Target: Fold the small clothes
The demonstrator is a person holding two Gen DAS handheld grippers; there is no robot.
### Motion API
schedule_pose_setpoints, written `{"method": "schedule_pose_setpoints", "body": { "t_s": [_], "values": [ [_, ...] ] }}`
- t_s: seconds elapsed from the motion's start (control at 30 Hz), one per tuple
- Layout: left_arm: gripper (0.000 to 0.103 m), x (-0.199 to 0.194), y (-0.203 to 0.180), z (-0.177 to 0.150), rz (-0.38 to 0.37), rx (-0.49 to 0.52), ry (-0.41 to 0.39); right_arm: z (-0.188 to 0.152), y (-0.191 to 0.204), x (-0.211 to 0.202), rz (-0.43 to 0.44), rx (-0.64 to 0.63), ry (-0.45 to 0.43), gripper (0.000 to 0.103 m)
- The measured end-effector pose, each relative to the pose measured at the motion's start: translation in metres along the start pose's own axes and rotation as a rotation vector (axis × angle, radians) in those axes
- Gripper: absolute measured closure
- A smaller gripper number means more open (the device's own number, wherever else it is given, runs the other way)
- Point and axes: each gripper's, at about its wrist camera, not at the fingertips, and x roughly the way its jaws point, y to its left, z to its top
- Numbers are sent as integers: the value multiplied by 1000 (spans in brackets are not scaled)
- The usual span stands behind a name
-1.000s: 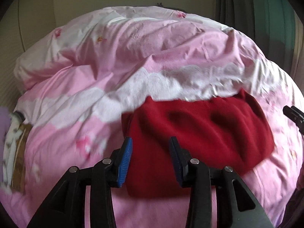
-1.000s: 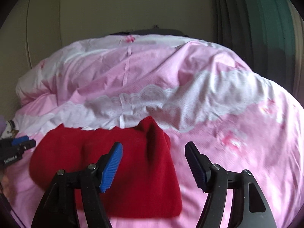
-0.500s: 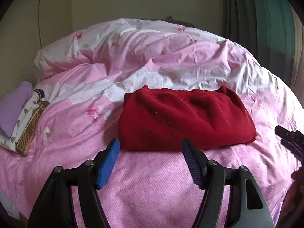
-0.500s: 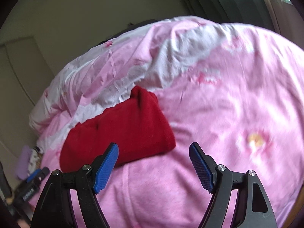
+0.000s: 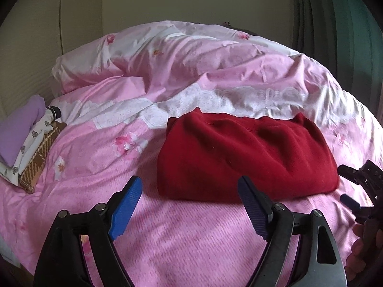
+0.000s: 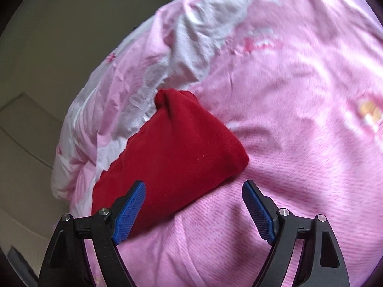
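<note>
**Both grippers wide and empty, red garment folded on the bed**

Left gripper (image 5: 189, 205) has its jaws opening, with nothing between them but pink bedcover; the right gripper (image 6: 194, 211) is opening too, and its blue pads press on nothing. The red garment (image 5: 244, 157) lies folded in a thick, roughly rectangular bundle on the pink floral duvet (image 5: 153, 234), just beyond my left fingertips and apart from them. From my right wrist the same red garment (image 6: 172, 157) runs diagonally, its near edge passing behind my left-side blue pad (image 6: 130, 212) of that gripper, its rounded end toward the white lace band of the duvet (image 6: 287, 191).

A second ago my left jaws stood narrow, right over the red cloth, which filled the view below them. Now they are spread and I see the whole bundle with a strip of cover in front of it. My right view was level then; now it is rolled, so the bed tilts across it.

Around it: a small stack of folded clothes (image 5: 26, 143) sits at the far left edge of the bed, a lilac piece on top, well apart from the red one. My right gripper (image 5: 359, 186) shows at the right edge of the left view, near the garment's right end, with fingers of my hand (image 5: 365, 239) below it. A green curtain (image 5: 347, 24) hangs behind the bed on the right.
</note>
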Motion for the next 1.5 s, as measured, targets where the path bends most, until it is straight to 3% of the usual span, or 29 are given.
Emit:
{"method": "schedule_pose_setpoints", "body": {
  "t_s": [0.4, 0.77, 0.9, 1.03, 1.2, 1.5],
  "values": [
    [21, 35, -2, 14, -27, -18, -2, 12, -14, 49, 27, 154, 48, 17],
    [21, 52, -3, 16, -40, -23, 9, 23, -14, 75, 62, 212, 11, 13],
    [21, 53, -17, 15, -74, 4, 3, 22, -12, 63, 95, 180, -31, 29],
    [21, 51, -24, 14, -75, 17, 11, 23, -23, 61, 118, 198, -12, 57],
    [21, 44, -3, 14, -41, -6, 16, 29, 18, 30, 107, 3, -112, 68],
    [21, 30, 76, 14, 63, -62, 10, 0, 135, -1, 19, -452, -299, 70]
  ]
}}
